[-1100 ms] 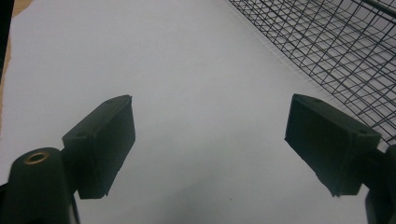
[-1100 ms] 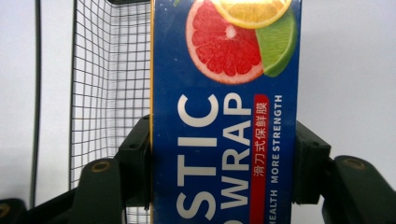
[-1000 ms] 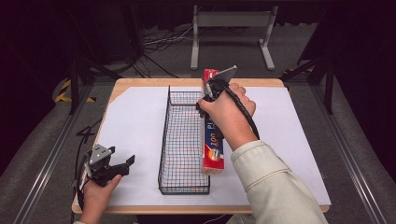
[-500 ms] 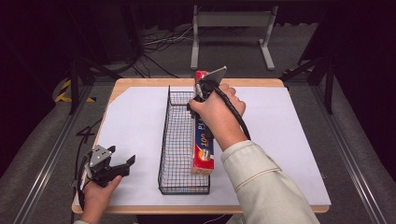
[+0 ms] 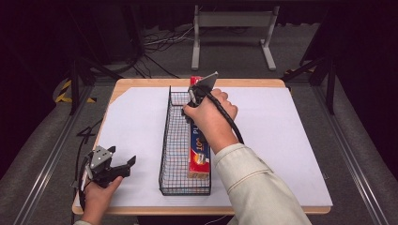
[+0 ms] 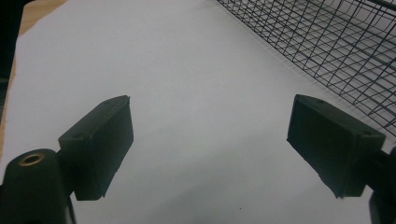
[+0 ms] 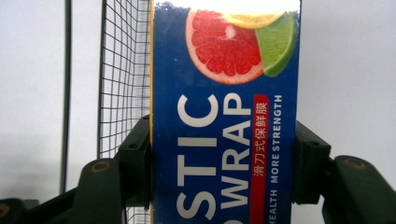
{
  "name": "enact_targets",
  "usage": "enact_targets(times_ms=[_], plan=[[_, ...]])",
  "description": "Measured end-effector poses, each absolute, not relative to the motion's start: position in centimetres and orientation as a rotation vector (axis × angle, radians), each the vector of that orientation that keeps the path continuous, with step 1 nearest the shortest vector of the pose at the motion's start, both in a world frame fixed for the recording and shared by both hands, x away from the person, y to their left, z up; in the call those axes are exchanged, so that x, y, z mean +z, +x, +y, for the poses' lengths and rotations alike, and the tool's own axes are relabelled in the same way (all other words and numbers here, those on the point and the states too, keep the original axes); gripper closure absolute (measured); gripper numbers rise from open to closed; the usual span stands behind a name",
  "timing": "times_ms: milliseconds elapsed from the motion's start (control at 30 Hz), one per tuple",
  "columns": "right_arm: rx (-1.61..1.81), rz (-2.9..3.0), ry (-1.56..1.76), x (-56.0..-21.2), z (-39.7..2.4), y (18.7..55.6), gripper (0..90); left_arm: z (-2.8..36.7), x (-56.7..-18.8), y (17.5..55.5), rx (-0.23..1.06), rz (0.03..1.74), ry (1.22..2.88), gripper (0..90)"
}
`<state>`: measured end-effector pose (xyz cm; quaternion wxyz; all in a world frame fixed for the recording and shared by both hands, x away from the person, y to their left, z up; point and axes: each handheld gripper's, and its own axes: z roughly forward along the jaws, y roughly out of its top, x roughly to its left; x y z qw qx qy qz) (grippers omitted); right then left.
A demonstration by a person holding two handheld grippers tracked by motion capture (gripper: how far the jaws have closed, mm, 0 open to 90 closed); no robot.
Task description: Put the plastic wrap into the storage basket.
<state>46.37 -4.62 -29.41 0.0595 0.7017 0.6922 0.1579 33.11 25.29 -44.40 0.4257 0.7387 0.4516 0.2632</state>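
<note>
Right gripper [image 5: 196, 96], carried in the person's right hand [image 5: 211, 119], which reaches forward from a pale sleeve [image 5: 253, 183] over the far half of the bench [image 5: 281, 140]; its black jaws are pressed against the two long sides of a box of plastic wrap [image 5: 199, 152], as the right gripper view shows, with a pad on each edge of the blue face [image 7: 224, 140]. The box lies lengthwise along the right-hand wall of the black wire basket [image 5: 173, 140], its far red end near the basket's far rim and its near end towards the person; whether it rests on the basket floor or is partly lifted cannot be told. Legible print on the blue face: "STIC WRAP", a red strip bearing Chinese characters, and "MORE STRENGTH", with "HEALTH" partly cut off below; above the lettering are a cut grapefruit, a lime wedge and an orange slice. In the high view the box shows "10" and "PL". Left gripper [image 5: 123, 165], held in the left hand [image 5: 96, 197] at the near left corner of the bench, low over the white sheet [image 5: 136, 122]; its jaws stand spread with nothing between them, and the basket's mesh [image 6: 336, 51] lies off to their right.
</note>
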Motion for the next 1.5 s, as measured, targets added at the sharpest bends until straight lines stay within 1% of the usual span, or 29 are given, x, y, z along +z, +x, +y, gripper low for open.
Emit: enact_targets(times_ms=[267,400,600,933,1500], plan=[[0.452,2.111,2.137,-30.8,-4.1,46.7,39.2,25.1,-44.4,33.1,0.682,1.114,1.865,14.7],[0.439,2.12,2.133,-31.7,-3.9,46.8,39.2,24.9,-44.5,33.1,0.715,1.095,1.884,14.6],[0.415,2.125,2.138,-32.9,-3.8,47.1,39.2,24.9,-44.6,33.1,0.713,1.079,1.885,14.3],[0.395,2.143,2.13,-34.0,-3.4,47.2,39.2,24.9,-44.8,33.2,0.736,1.075,1.899,14.0],[0.357,2.139,2.133,-36.1,-3.2,47.6,39.2,25.0,-45.0,33.2,0.728,1.086,1.904,13.9]])
